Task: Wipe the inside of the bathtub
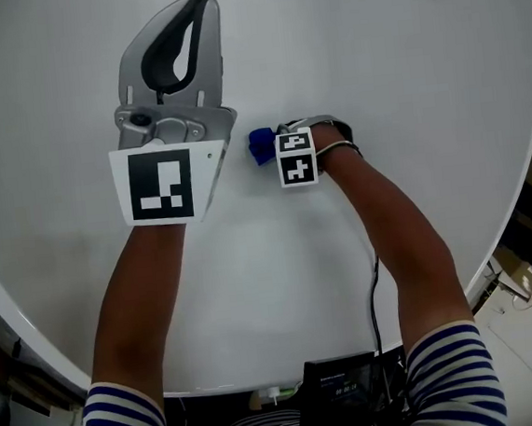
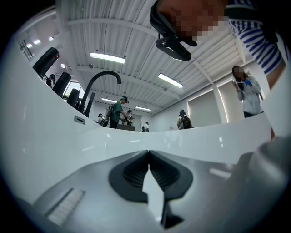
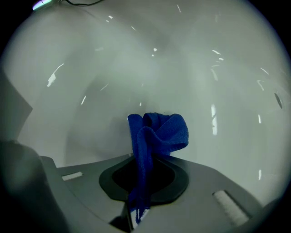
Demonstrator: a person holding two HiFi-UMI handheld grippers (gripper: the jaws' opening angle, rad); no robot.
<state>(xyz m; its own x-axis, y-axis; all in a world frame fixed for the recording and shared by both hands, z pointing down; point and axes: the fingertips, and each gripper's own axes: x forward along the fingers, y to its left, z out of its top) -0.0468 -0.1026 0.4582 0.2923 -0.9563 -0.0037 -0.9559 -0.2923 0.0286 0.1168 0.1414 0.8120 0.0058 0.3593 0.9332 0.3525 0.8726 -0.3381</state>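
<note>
The white bathtub [image 1: 401,63] fills the head view; its inner wall [image 3: 195,68] rises ahead in the right gripper view. My right gripper [image 1: 277,148] is down on the tub's floor near the middle, shut on a bunched blue cloth [image 1: 260,146]. The cloth [image 3: 157,132] sticks up out of that gripper [image 3: 146,157] against the tub's surface. My left gripper [image 1: 197,0] is held higher, at the upper left, shut with nothing in it. In its own view the left gripper [image 2: 148,154] points up at the tub's rim [image 2: 204,136].
A black curved faucet [image 2: 97,82] stands beyond the tub's rim. Several people stand in the room behind it. A black cable [image 1: 375,290] runs down to a black box [image 1: 344,387] at my waist. Boxes [image 1: 525,276] lie outside the tub's right edge.
</note>
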